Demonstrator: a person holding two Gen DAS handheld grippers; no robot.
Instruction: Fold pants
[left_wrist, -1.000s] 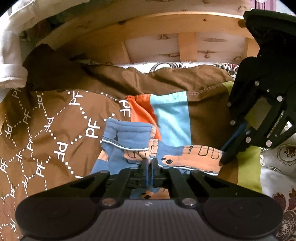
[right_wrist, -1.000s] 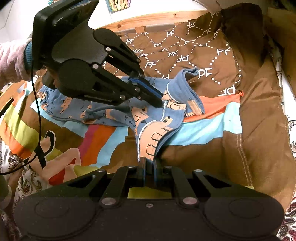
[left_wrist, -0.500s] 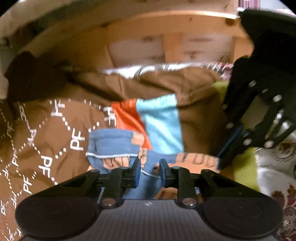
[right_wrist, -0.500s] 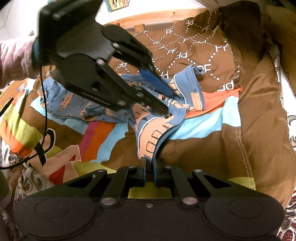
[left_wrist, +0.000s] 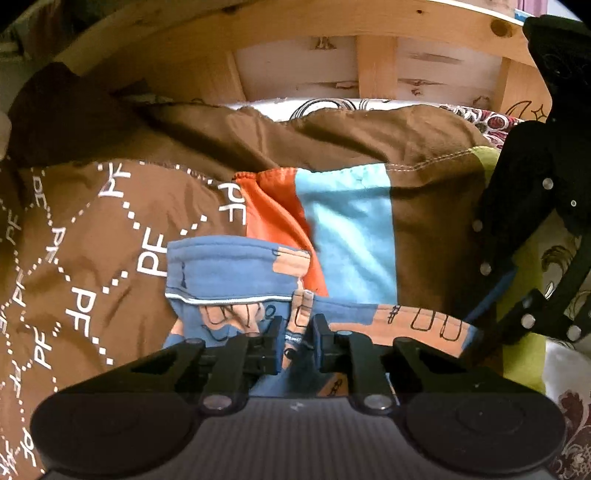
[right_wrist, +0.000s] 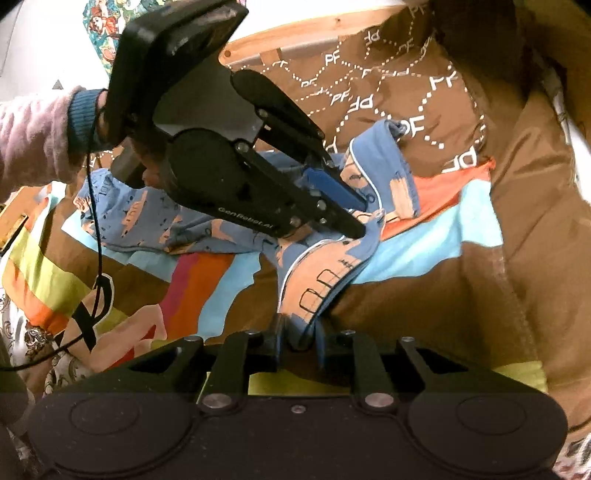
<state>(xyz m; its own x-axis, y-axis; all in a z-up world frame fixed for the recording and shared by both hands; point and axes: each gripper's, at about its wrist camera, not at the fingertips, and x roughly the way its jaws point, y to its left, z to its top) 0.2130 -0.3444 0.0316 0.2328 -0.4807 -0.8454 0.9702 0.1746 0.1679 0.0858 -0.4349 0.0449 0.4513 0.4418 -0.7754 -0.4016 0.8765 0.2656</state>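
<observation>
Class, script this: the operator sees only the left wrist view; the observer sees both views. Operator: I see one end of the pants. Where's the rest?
Observer: The pants trail away, crumpled, across the striped quilt.
Operator: Anything in front of them?
Observer: A black cable hangs in front of that far end.
Operator: Any person visible?
Observer: Only a pink sleeve with a blue cuff.
</observation>
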